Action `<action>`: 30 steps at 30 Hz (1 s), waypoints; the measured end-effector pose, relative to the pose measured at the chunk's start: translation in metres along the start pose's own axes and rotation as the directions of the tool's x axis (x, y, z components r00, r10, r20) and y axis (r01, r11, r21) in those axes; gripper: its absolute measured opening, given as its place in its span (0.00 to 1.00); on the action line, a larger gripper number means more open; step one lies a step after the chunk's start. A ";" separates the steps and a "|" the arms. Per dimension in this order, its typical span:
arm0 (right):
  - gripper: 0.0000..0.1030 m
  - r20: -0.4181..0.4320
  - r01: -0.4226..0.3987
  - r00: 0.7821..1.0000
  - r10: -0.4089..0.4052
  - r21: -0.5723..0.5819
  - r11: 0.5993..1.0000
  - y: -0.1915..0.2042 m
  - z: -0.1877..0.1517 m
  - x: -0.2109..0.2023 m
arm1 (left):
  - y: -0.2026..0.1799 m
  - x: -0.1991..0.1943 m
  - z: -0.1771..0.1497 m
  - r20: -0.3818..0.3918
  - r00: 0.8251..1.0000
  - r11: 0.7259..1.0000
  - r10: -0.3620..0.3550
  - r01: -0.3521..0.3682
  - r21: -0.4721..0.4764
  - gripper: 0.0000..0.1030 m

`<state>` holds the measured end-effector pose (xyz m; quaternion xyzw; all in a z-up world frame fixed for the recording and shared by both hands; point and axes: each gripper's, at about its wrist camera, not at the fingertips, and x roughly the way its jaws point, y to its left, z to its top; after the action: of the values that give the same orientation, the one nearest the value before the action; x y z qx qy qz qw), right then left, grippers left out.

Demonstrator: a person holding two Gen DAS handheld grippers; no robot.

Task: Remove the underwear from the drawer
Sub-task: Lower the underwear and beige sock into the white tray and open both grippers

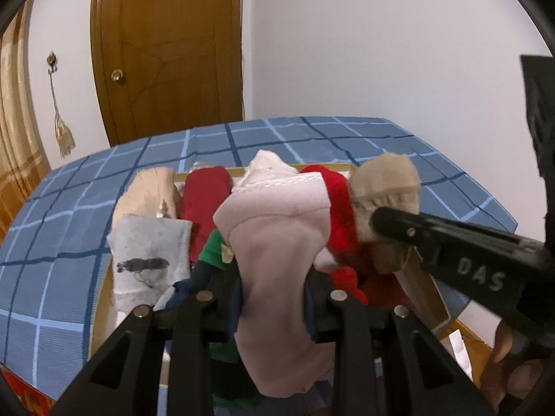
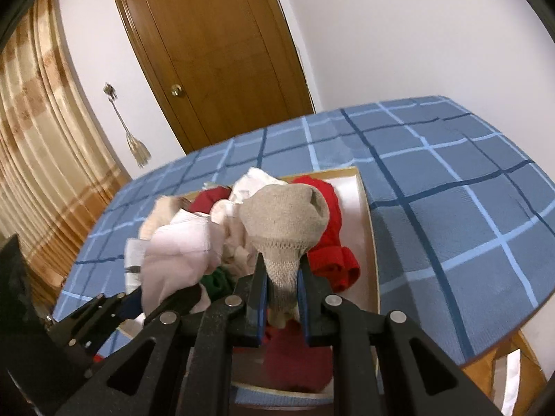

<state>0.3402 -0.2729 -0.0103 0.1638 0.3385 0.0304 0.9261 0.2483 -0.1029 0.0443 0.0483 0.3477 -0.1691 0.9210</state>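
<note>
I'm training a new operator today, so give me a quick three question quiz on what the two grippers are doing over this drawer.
1. True or false: the left gripper is shut on the pale pink garment.
2. What does the right gripper hold? A) red garment B) beige knit piece C) nothing
3. Fill in: the wooden drawer lies on a blue ___ bedsheet.

Key: 1 true. 2 B, the beige knit piece. 3 checked.
</note>
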 end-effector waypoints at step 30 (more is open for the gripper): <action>0.27 -0.151 -0.184 0.968 0.201 0.121 0.976 -0.007 0.007 0.063 | -0.002 0.019 -0.003 0.012 0.990 0.990 0.139 -0.139 0.034 0.99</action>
<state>0.3930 -0.2705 -0.0468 0.2419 0.3964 0.1153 0.8781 0.2591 -0.1097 0.0295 0.0878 0.3359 -0.1108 0.9312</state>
